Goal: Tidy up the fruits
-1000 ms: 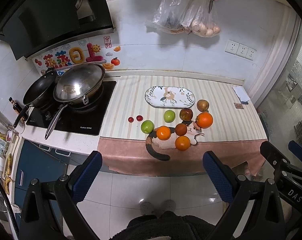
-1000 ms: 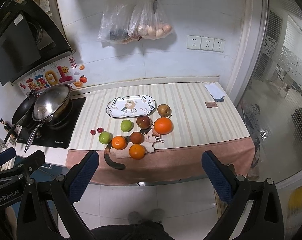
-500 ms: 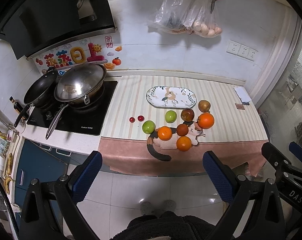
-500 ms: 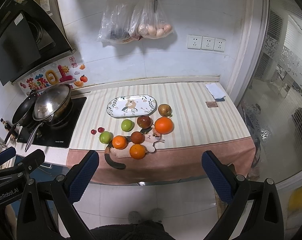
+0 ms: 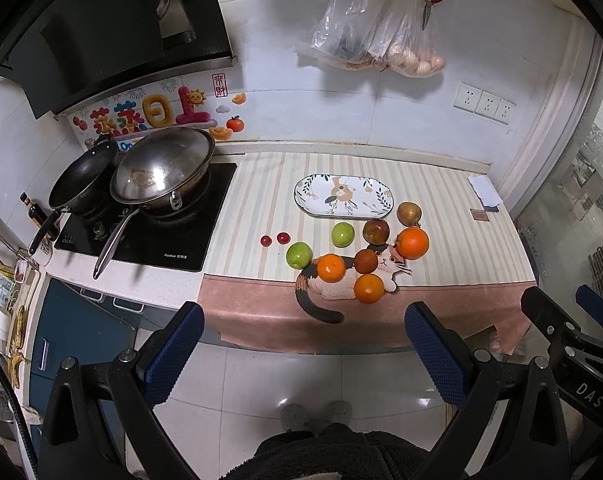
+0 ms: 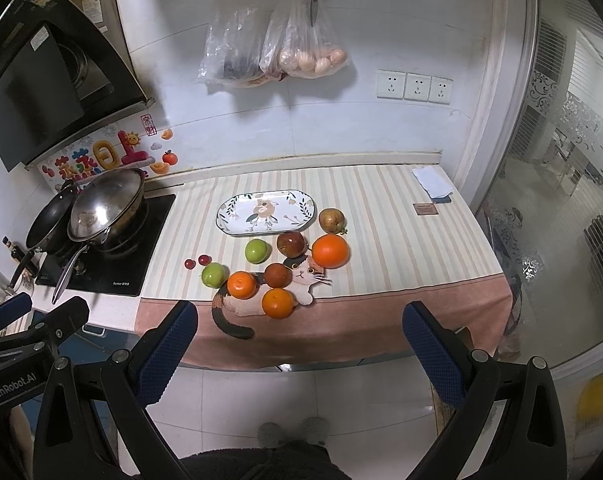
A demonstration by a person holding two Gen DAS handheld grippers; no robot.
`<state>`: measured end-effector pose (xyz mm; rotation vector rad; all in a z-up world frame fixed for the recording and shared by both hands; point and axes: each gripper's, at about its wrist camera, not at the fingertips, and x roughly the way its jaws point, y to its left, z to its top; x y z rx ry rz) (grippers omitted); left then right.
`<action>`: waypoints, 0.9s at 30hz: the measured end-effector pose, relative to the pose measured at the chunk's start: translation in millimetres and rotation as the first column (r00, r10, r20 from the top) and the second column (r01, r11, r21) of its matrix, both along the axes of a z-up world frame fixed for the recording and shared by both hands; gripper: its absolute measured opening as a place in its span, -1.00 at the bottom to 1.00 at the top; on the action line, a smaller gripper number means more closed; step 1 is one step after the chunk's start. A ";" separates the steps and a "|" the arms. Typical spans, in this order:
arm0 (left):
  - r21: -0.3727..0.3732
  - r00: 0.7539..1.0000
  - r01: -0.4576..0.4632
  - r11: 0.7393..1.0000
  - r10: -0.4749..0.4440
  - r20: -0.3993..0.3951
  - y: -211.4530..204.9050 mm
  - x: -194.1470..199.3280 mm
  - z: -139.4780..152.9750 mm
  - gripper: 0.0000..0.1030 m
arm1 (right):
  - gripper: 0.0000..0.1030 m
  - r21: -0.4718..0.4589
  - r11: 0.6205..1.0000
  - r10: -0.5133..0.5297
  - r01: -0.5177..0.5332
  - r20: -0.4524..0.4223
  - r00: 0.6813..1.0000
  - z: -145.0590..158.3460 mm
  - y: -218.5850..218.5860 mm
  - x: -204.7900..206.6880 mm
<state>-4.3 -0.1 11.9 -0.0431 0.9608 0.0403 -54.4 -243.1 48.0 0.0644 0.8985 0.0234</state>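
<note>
Several fruits lie on the striped counter cloth: a big orange [image 5: 412, 243] [image 6: 330, 251], smaller oranges [image 5: 331, 267] [image 6: 277, 303], two green apples [image 5: 299, 255] [image 6: 257, 250], a dark red apple [image 5: 376, 231], a brown pear [image 6: 331, 220] and two cherry tomatoes [image 5: 274, 239]. An empty oval floral plate [image 5: 343, 200] [image 6: 266, 212] sits behind them. My left gripper [image 5: 301, 348] and right gripper [image 6: 299, 344] both stand open and empty, held over the floor well short of the counter.
A cat-shaped mat [image 5: 341, 288] lies under some oranges. A stove with a steel wok [image 5: 163, 168] and a black pan [image 5: 83, 178] fills the left. Bags [image 6: 269, 52] and scissors hang on the wall. A folded cloth [image 6: 433, 182] lies far right. Someone's feet [image 6: 293, 432] show below.
Both views have shifted slightly; the counter and fruits sit a touch closer. Nothing on the counter has moved, and both grippers stay open.
</note>
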 end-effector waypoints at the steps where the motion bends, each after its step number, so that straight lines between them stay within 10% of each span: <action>1: 0.000 1.000 0.000 1.000 0.000 0.000 0.2 0.0 -0.1 0.99 | 1.00 -0.001 1.000 0.000 0.000 0.000 1.000 0.6 2.3 0.7; 27: -0.008 0.999 0.018 1.000 -0.017 0.032 0.8 14.7 -11.4 1.00 | 1.00 0.044 0.997 -0.065 0.064 0.016 0.998 -0.7 2.4 1.4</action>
